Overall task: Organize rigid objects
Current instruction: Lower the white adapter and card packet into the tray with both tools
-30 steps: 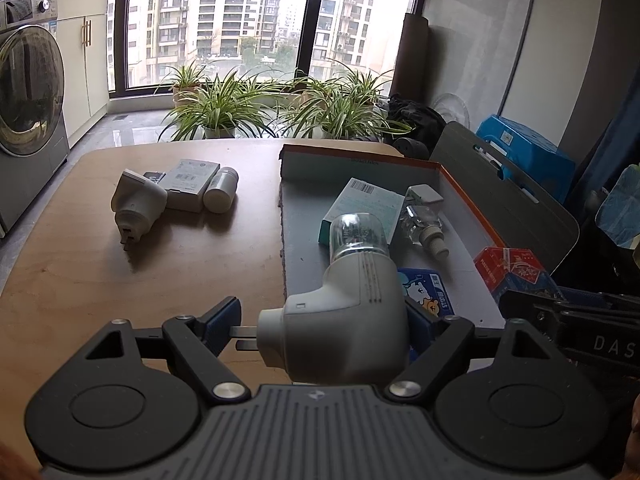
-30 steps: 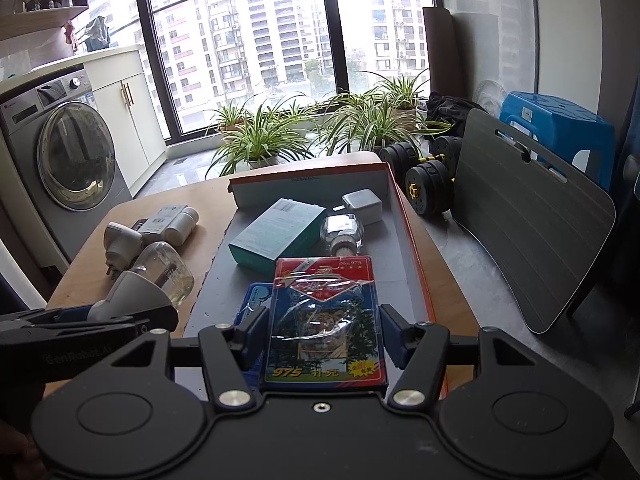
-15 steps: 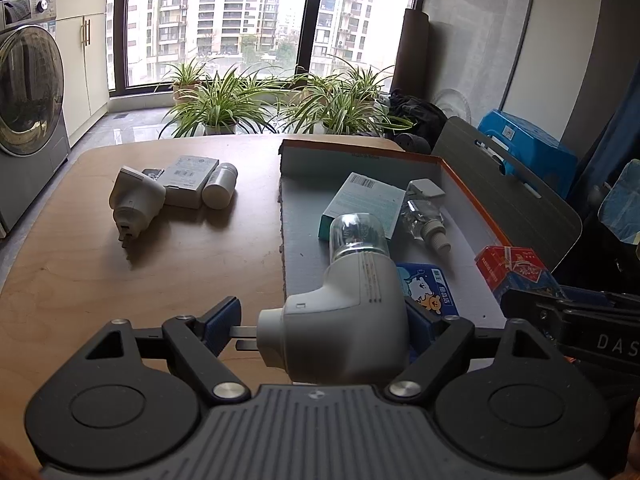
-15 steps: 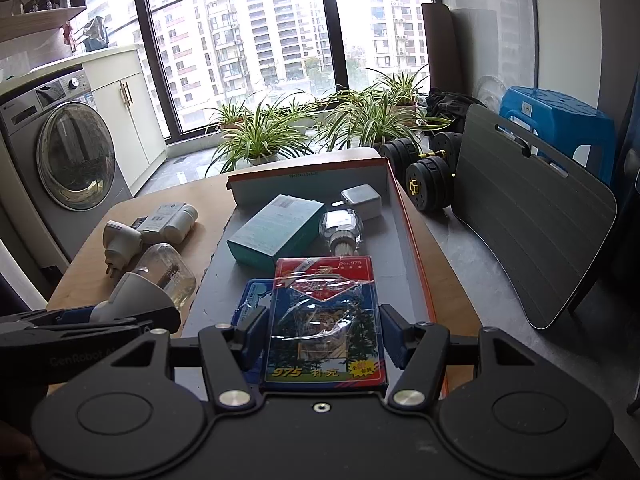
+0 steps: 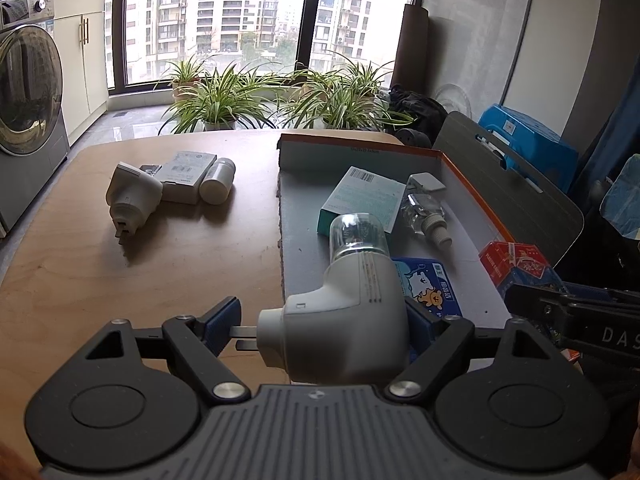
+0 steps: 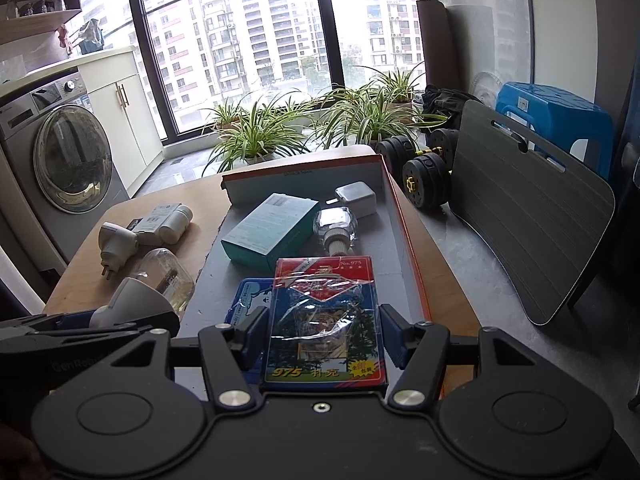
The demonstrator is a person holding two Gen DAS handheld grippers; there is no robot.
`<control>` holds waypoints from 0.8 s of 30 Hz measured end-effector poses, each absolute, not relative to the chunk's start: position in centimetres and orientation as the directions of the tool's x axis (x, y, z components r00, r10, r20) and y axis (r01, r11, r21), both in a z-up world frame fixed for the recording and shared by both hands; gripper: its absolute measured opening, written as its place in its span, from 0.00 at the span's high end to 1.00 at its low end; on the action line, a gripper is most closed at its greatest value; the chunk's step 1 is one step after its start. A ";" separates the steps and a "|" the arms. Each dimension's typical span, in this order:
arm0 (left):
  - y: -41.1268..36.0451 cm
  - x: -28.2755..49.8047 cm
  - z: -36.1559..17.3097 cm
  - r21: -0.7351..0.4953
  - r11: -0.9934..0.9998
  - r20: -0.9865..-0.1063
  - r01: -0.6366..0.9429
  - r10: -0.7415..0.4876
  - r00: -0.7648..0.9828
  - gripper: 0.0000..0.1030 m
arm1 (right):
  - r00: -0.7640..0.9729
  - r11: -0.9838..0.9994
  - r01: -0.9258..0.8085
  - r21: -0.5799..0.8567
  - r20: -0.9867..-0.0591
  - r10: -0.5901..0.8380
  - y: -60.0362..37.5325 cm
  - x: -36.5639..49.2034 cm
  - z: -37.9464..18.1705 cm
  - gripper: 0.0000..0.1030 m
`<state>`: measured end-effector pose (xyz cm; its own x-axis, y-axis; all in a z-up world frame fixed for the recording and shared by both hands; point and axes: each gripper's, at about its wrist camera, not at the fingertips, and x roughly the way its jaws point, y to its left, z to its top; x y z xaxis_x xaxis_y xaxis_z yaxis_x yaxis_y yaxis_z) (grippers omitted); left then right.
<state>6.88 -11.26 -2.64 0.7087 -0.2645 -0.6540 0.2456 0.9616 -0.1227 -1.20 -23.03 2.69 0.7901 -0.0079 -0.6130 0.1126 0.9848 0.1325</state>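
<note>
My left gripper (image 5: 320, 328) is shut on a white plug-in vaporizer with a clear bottle (image 5: 348, 300), held at the left front edge of the orange-rimmed box lid (image 5: 476, 184). My right gripper (image 6: 322, 332) is shut on a red pack of playing cards (image 6: 324, 320), held over the lid's near end. In the lid lie a teal box (image 6: 268, 232), a clear refill bottle (image 6: 336, 228), a white charger (image 6: 356, 198) and a blue card pack (image 5: 428, 288). On the table to the left lie a second white plug-in (image 5: 132, 200), a white box (image 5: 186, 176) and a white cylinder (image 5: 216, 186).
The round wooden table (image 5: 120, 272) carries everything. A washing machine (image 6: 68, 160) stands at the left, potted plants (image 6: 264, 136) by the window behind. A grey board (image 6: 528, 224), dumbbells (image 6: 424, 168) and a blue stool (image 6: 556, 116) are at the right.
Both grippers have drawn back slightly from the lid with their objects still held. Nothing was let go.
</note>
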 end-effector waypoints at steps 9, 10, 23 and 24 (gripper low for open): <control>-11.4 7.0 -2.8 -0.121 0.961 -0.659 0.248 -0.265 0.704 0.16 | 0.789 0.984 0.113 0.134 -0.614 -0.008 -23.1 -1.1 2.7 0.31; -11.5 7.1 -2.8 -0.120 0.961 -0.659 0.248 -0.264 0.704 0.16 | 0.789 0.984 0.114 0.135 -0.614 -0.007 -23.3 -1.0 2.6 0.31; -11.9 7.2 -2.9 -0.117 0.961 -0.661 0.252 -0.265 0.702 0.16 | 0.787 0.984 0.116 0.138 -0.617 -0.007 -23.5 -1.0 2.4 0.31; -11.9 7.2 -2.8 -0.117 0.961 -0.662 0.251 -0.264 0.701 0.16 | 0.785 0.984 0.117 0.137 -0.619 -0.007 -23.5 -1.0 2.2 0.31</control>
<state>7.19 -11.90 -2.85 0.7015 -0.2638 -0.6621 0.2512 0.9609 -0.1167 -0.97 -23.47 2.25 0.7853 -0.0070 -0.6190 0.1168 0.9836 0.1371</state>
